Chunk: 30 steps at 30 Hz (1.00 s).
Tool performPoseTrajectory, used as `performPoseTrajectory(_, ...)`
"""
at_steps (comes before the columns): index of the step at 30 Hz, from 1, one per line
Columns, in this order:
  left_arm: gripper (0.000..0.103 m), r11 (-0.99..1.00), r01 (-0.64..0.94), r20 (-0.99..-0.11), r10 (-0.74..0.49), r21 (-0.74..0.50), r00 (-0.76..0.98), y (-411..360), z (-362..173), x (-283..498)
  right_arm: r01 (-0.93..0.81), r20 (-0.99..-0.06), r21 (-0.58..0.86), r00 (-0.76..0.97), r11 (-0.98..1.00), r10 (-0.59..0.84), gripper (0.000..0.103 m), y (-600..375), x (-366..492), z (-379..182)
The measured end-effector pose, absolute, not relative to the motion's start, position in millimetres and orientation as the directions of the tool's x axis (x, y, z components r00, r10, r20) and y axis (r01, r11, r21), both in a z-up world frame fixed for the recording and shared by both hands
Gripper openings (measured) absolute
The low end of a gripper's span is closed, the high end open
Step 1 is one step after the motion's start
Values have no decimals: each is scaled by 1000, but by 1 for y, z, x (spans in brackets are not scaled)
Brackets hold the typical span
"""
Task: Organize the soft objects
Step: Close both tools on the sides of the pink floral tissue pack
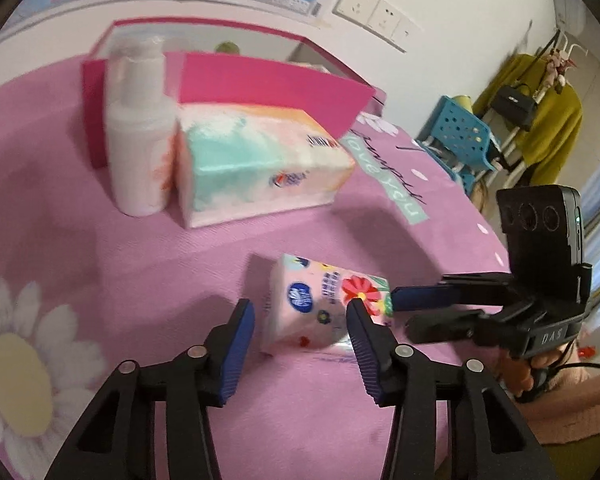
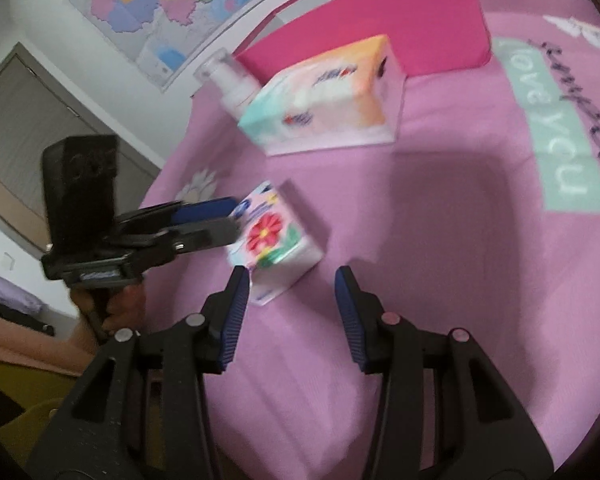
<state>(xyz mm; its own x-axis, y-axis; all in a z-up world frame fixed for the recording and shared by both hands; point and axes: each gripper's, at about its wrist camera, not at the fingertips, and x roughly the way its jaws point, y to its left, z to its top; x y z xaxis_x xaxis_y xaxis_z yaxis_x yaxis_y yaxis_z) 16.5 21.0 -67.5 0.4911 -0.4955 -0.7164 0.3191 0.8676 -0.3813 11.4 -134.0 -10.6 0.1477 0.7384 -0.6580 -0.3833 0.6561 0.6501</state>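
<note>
Item: small tissue pack (image 1: 324, 304), pink wrapper, red flower print, lying near on the pink sheet (image 1: 100, 248). My left gripper (image 1: 300, 320) and right gripper (image 2: 288, 292): jaws apart, holding nothing.

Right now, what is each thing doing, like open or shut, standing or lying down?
Small flower tissue pack: lying on the pink cloth, not gripped.
Big tissue pack: lying flat beside the bottle.
White pump bottle: upright, clear cap on.
Pink box: open at the top.
Left hand-held gripper: open, small pack at its tips.
Right hand-held gripper: open, one pad at the small pack's corner.
</note>
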Motion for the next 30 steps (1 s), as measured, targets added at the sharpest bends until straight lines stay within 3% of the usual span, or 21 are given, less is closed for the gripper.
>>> performPoseTrajectory(4,43,857,323,-714,-514,-401,476,18,-68,13,-379,-652,651,165,657,740,40,-128,18,-13)
performPoseTrajectory(30,37,871,298,-722,-491,-390,488,5,-61,13,-382,-667,595,257,707,699,37,-130,27,-7)
